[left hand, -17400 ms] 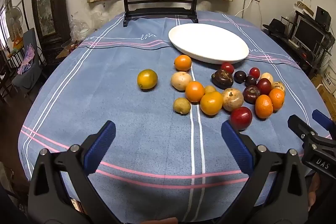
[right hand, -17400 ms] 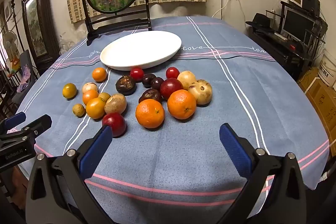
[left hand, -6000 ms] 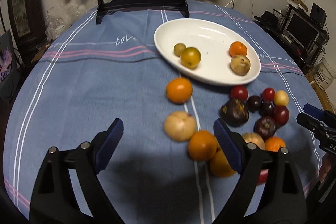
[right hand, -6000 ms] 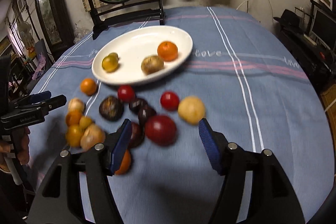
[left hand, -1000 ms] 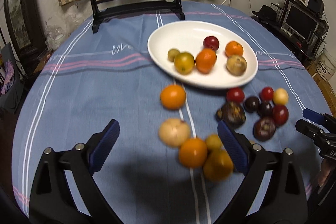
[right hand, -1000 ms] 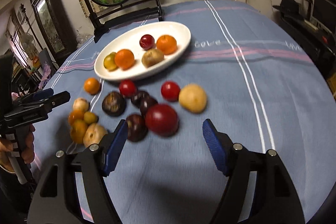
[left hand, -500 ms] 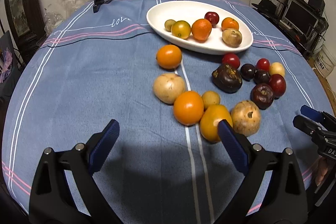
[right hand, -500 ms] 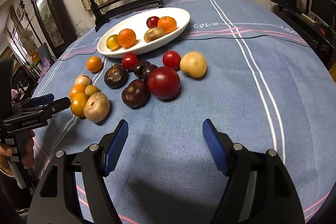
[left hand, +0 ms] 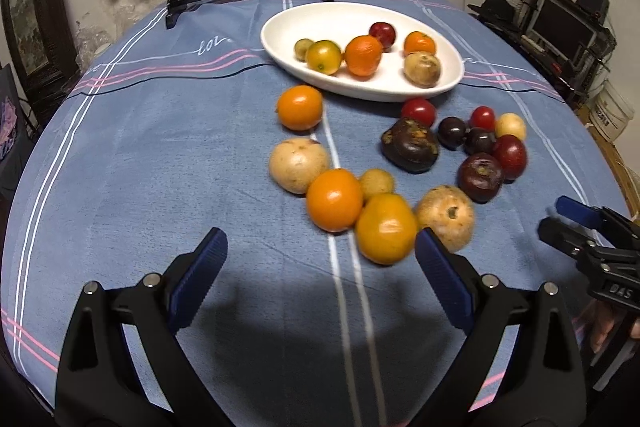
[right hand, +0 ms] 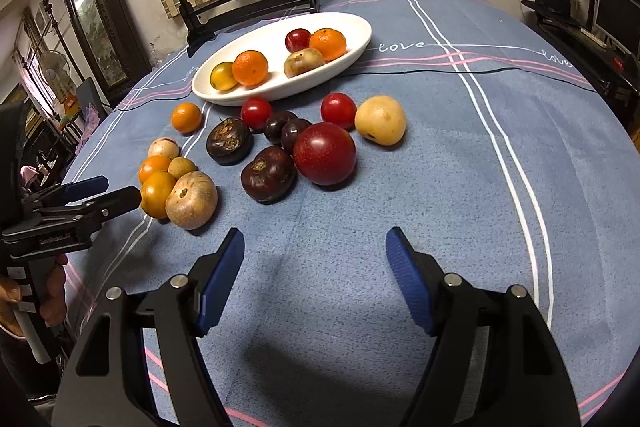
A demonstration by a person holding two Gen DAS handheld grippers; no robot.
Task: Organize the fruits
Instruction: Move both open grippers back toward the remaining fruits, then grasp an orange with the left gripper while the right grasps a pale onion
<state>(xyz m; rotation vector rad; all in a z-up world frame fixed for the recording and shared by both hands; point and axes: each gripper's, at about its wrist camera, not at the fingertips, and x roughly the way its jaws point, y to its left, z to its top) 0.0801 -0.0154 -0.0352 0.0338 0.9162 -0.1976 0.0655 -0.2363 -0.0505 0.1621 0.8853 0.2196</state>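
Two tools hang spread and empty over the cloth (left hand: 160, 155): the left gripper (left hand: 320, 247) and the right gripper (right hand: 315, 239), jaws wide on both; neither touches a fruit.

From the left gripper, a yellow fruit (left hand: 386, 229) lies at 1 o'clock, just beside the right finger; an orange (left hand: 334, 199) touches it at 12, and a holed tan fruit (left hand: 446, 217) sits at 2. From the right gripper, a dark fruit (right hand: 269, 174) lies at 11 o'clock and a big red fruit (right hand: 325, 153) at 12, the two touching; the plate (left hand: 288, 31) stands farther off at 12 in both views.

Judged from this, the step is a reach for the next pick, with the sorting under half done; the left calls for a shift toward 1 o'clock so that the yellow fruit sits between the fingers, then a gentle close; its neighbours press close and may roll.

Counted on the plate: six; two oranges, one red, one tan, one yellow-green, one small green. Counted on the cloth: fourteen; three orange or yellow, four tan or pale, three red, four dark.
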